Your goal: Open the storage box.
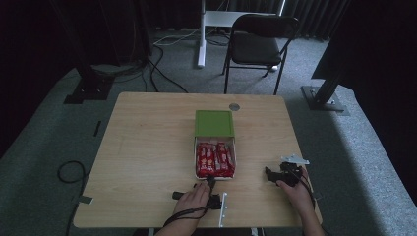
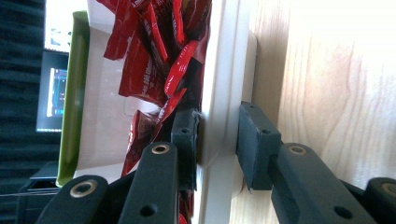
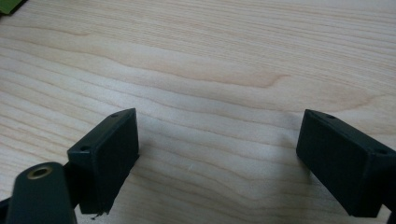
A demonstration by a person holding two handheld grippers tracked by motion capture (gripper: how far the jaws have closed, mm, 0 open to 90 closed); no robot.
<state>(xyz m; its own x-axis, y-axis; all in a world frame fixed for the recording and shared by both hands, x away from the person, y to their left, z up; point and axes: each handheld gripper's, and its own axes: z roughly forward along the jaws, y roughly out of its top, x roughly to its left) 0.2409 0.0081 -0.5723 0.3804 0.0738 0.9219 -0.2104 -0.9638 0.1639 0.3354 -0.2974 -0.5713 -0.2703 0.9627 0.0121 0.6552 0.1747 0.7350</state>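
Dark curtains and grey carpet ring a pale wooden tabletop (image 1: pixel 147 147), and near its middle sits a white box (image 1: pixel 195 162) full of red packets (image 1: pixel 214 160). Its green lid (image 1: pixel 214 123) lies just beyond it, touching or nearly touching the far end, and hides whatever is beneath.

The box is a long rectangle whose long axis runs from the person toward the far edge of the tabletop. Its near short wall faces the left tool (image 1: pixel 211 183), which comes at it from the person's side, so the box lies straight ahead of that tool along the same line. In the left gripper view the left tool (image 2: pixel 217 144) is clamped on that white wall (image 2: pixel 219 93): 1 jaw sits inside among the packets, the other outside against the wood. Any pull or push would likely travel along the long axis, sliding the box toward or away from the person.

The packets (image 2: pixel 154 60) are glossy and crinkled, packed in several rows with pale print; a few stand up above the rim close to the inner jaw.

The right tool (image 1: pixel 280 174) rests well to the right of the box, near the tabletop's right edge. Its jaws stand wide apart over bare wood (image 3: pixel 210 70) with nothing between them. The left hand (image 1: pixel 192 199) is by far the nearer to the box.

A small grey disc (image 1: pixel 234 106) lies beyond the lid, and a black chair (image 1: pixel 258 42) stands past the tabletop.
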